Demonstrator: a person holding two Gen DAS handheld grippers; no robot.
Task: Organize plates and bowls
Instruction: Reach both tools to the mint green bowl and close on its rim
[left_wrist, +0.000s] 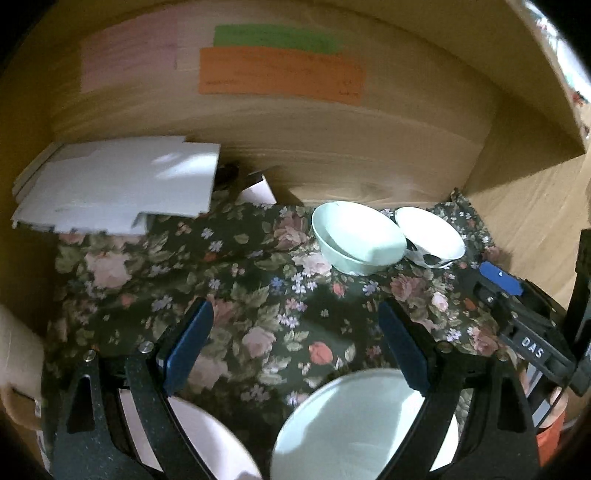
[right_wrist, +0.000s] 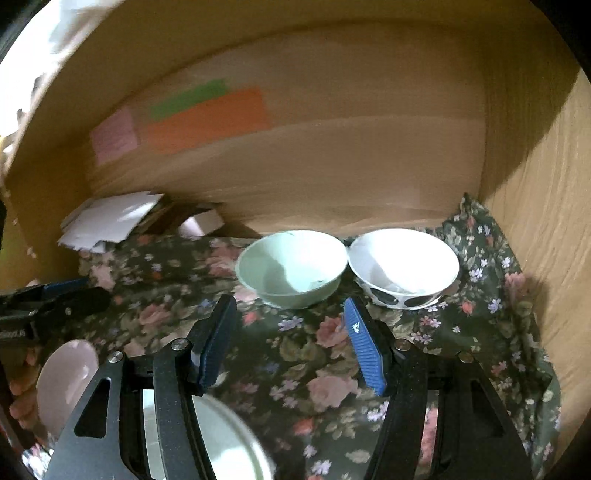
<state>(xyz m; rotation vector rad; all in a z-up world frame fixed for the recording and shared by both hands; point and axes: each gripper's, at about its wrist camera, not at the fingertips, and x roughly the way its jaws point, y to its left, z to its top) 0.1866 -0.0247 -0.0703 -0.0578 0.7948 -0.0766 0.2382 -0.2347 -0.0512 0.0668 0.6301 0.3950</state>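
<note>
On the floral cloth (left_wrist: 258, 295) two bowls stand side by side at the back right: a mint bowl (left_wrist: 354, 240) (right_wrist: 291, 266) and a white bowl with black spots (left_wrist: 428, 240) (right_wrist: 402, 262). My left gripper (left_wrist: 295, 343) hangs open over bare cloth, nothing between its fingers. Beneath it lie a mint plate (left_wrist: 362, 424) and a pale pink plate (left_wrist: 207, 435). My right gripper (right_wrist: 291, 347) is open too, just in front of the two bowls, touching neither. The mint plate (right_wrist: 229, 435) and pink plate (right_wrist: 66, 380) show low on the left in the right wrist view.
Wooden walls (left_wrist: 369, 147) close in the back and right side. Coloured paper notes (left_wrist: 280, 70) are stuck on the back wall. A stack of white cardboard sheets (left_wrist: 118, 184) lies at the back left. A hand (right_wrist: 22, 384) shows at the left edge.
</note>
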